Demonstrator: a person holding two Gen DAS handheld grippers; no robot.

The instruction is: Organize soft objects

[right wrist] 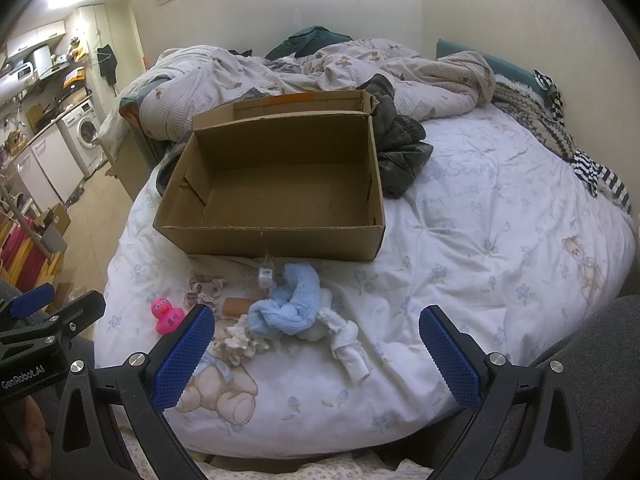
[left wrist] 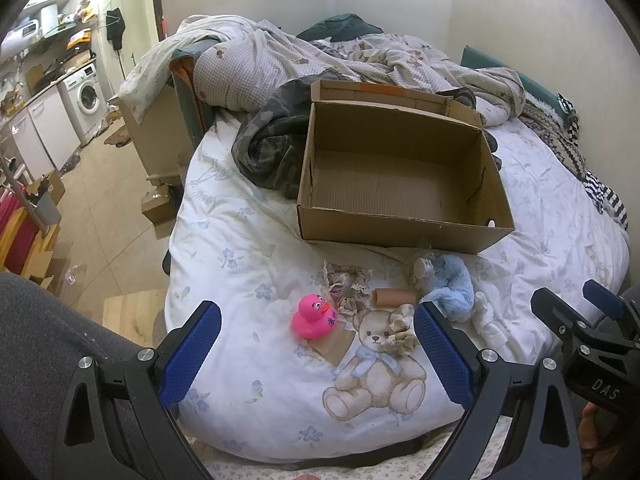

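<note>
An open, empty cardboard box [left wrist: 404, 184] [right wrist: 276, 196] sits on the bed. In front of it lie a pink rubber duck [left wrist: 314, 316] [right wrist: 166, 314], a frilly beige scrunchie [left wrist: 348, 286] [right wrist: 204, 286], a cardboard tube [left wrist: 394, 297] [right wrist: 238, 306], a fluffy blue cloth [left wrist: 450, 286] [right wrist: 292, 304], a cream scrunchie [left wrist: 400, 328] [right wrist: 240, 344] and white socks [left wrist: 488, 318] [right wrist: 350, 346]. My left gripper [left wrist: 318, 332] is open above the bed's near edge, just short of the duck. My right gripper [right wrist: 318, 332] is open, just short of the blue cloth and socks.
A rumpled quilt [left wrist: 320, 60] and dark clothes [left wrist: 272, 140] lie behind the box. Striped fabric [right wrist: 600, 176] lies at the right by the wall. The floor, a washing machine [left wrist: 86, 96] and small boxes are to the left of the bed.
</note>
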